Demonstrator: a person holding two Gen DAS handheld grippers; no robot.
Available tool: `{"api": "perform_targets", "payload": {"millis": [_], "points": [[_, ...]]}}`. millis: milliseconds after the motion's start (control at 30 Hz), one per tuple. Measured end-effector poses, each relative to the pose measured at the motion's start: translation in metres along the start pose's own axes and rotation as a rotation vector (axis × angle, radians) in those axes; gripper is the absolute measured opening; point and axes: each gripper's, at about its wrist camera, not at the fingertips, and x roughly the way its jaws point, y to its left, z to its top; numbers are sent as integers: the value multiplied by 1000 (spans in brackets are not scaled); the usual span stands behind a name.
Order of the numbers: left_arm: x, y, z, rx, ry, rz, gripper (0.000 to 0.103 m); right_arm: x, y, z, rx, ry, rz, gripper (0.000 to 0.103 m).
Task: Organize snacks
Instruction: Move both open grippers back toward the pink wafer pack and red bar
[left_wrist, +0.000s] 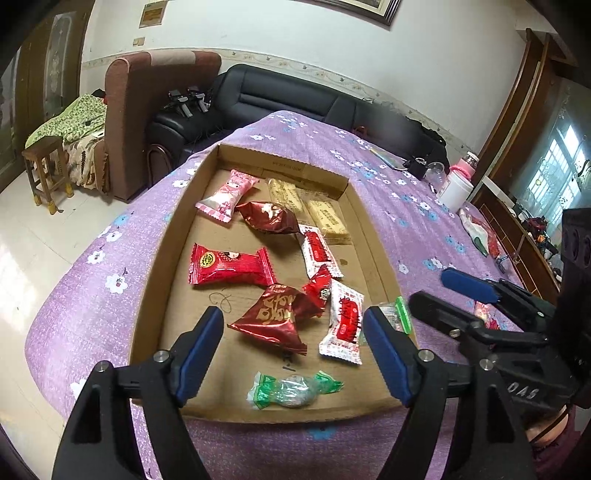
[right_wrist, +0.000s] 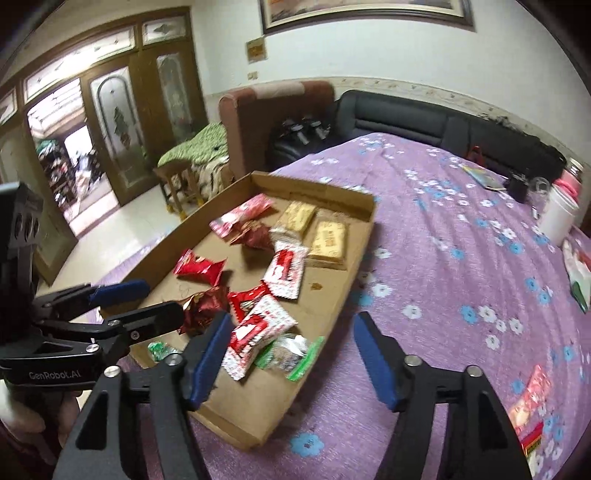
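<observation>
Wrapped snacks (left_wrist: 231, 266) lie scattered in a shallow cardboard tray (left_wrist: 155, 280) on a purple flowered worktop (left_wrist: 399, 173). Both the left gripper (left_wrist: 293, 352) and the right gripper (right_wrist: 291, 363) hover with fingers apart, holding nothing. The packets look light, crinkly and slippery, probably best pinched at a sealed end. Motion blur smears the right view; a few packets (right_wrist: 532, 402) outside the tray are cut off.
</observation>
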Motion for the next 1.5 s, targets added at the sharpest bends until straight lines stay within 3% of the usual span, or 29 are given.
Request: {"api": "perform_targets", "payload": {"millis": [233, 367, 600, 733, 833, 1067, 1300, 1500], "points": [[-16, -11, 2, -31, -34, 12, 92, -28, -35, -9, 114, -48, -64, 88], [-25, -28, 0, -9, -41, -15, 92, -48, -51, -23, 148, -74, -128, 89], [-42, -67, -4, 63, -56, -40, 92, -98, -62, -63, 57, -128, -350, 93], [-51, -84, -6, 89, -102, -46, 92, -134, -77, -95, 66, -246, -569, 95], [-57, -105, -9, 140, -139, -64, 92, -154, -93, -115, 104, -322, -637, 103], [-38, -165, -11, 276, -44, -14, 92, -168, -140, -146, 192, -146, -630, 103], [-16, -219, 1, 431, -9, -49, 92, -193, -173, -169, 305, -117, -727, 103], [21, -235, 7, 492, 64, -52, 92, -179, -195, -164, 452, -65, -647, 102]]}}
